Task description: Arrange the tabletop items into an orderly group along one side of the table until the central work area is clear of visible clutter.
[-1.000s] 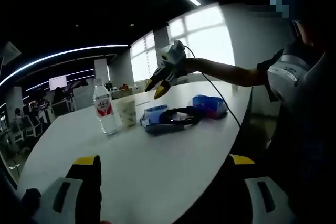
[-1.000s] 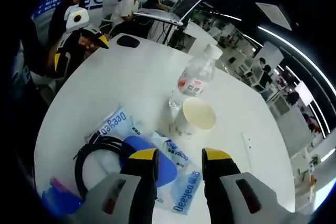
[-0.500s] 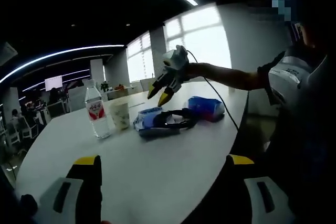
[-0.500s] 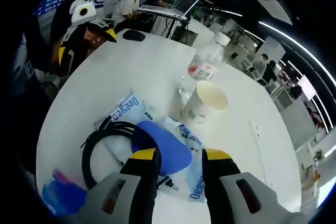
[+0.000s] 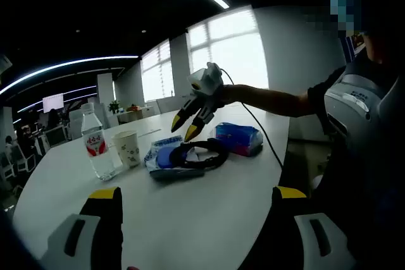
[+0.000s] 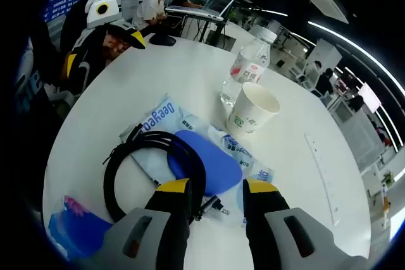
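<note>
Two grippers were in play over a white table (image 6: 126, 74). Nearest, in the right gripper view, the right gripper (image 6: 216, 188) hung low over the clutter with its yellow-tipped jaws a moderate gap apart and nothing between them. Directly ahead of the tips, and partly under them, lay a blue disc (image 6: 204, 169) resting on white wipe packets (image 6: 166, 118) with blue print. A coil of black cable (image 6: 149, 169) lay looped over the disc's left edge and the packets, touching both. A blue packet (image 6: 79, 235) sat at the lower left, close to the table edge.

Further along the same line stood a paper cup (image 6: 253, 113), upright, and just behind it a clear water bottle (image 6: 248, 67) with a red label, the two nearly touching. The pile's long axis thus ran from the blue packet through the disc toward cup and bottle, roughly away from the right gripper.

In the left gripper view, the left gripper (image 5: 196, 194) stood well back from the group, jaws wide apart and empty, with bare tabletop between it and the pile. The right gripper (image 5: 188, 124) showed there poised just above the cable (image 5: 199, 153).

Judged from this layout, the right gripper was much the nearer to the pile; the disc lay straight forward of its jaws, so a short descent would serve.
</note>
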### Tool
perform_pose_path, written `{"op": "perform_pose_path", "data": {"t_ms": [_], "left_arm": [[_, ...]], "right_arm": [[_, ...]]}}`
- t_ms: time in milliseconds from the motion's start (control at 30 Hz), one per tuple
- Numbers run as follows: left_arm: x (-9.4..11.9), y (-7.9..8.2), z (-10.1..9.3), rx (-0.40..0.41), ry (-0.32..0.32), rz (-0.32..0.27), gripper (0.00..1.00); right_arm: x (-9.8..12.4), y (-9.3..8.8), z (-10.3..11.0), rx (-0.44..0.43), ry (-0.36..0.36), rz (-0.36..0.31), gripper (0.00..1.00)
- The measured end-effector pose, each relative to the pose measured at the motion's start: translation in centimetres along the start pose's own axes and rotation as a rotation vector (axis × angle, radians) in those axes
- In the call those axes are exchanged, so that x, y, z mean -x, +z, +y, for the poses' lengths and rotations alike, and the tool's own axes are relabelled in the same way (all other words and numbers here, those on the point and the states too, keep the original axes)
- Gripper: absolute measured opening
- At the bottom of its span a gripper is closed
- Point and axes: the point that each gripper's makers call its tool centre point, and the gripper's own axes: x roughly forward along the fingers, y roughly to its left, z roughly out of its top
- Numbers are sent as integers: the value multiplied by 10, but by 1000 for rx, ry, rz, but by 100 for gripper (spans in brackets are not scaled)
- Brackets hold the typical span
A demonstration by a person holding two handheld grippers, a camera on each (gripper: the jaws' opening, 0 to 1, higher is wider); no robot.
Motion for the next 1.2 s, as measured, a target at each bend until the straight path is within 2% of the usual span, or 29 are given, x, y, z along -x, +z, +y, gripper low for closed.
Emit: {"op": "perform_pose_path", "data": {"t_ms": [567,700,900,1200], "left_arm": [[-30,7,-3,18,-44,-10,94],[-44,15,-4,22,-60,-13,93],[-68,22,-9,12,-105,13,91],[-92,29,-20,31,-157,-15,90]], "right_arm": [[-4,-20,19,-27,10,8,30],[-3,-21,21,-47,4,-10,27],[-3,-22,24,-69,-3,-23,26],[-6,-24,28,-61,-19,-20,21]]}}
